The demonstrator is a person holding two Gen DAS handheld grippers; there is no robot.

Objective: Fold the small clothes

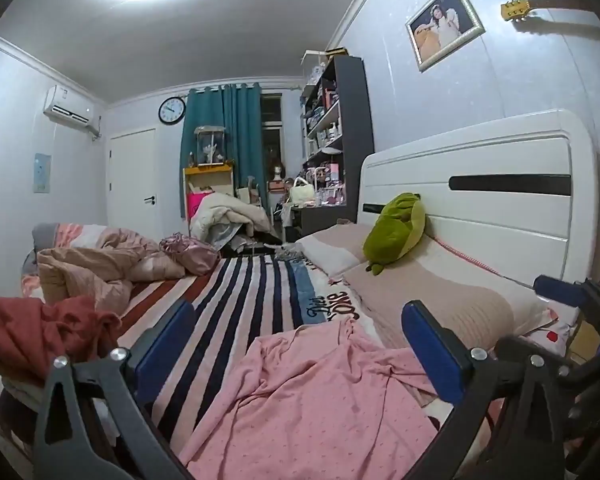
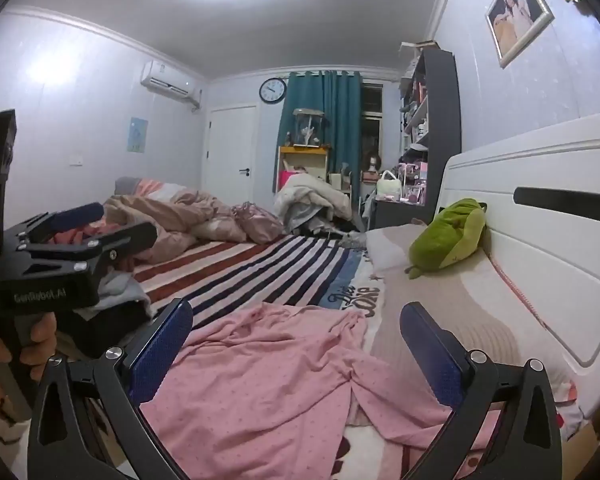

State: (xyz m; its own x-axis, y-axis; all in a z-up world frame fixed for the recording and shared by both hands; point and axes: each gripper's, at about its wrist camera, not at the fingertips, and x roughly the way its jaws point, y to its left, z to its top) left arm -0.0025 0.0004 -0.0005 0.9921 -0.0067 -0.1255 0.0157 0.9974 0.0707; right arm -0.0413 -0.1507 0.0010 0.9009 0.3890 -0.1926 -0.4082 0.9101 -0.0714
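Pink dotted cotton, a small garment [image 1: 312, 392], is lying rumpled and unfolded on the near part of the bed, spreading over the striped sheet [image 1: 236, 292] and reaching toward the beige pillow [image 1: 440, 300] on its right. Both tools are hovering just above it: the left gripper [image 1: 300, 344] is standing with its blue pads fully spread and nothing between them, and the right gripper [image 2: 300, 344] is doing the same, its jaws wide apart and empty over the cloth. In the right wrist view a hand [image 2: 20, 344] is gripping the left tool's handle. To the left a rust-red garment [image 1: 44, 332] is sitting in a heap, possibly atop other clothes, though the edge distortion is making that hard to judge. Farther back a crumpled quilt [image 1: 100, 264] is bunching up, and a green plush toy [image 1: 396, 232] is leaning against the white headboard [image 1: 500, 184].
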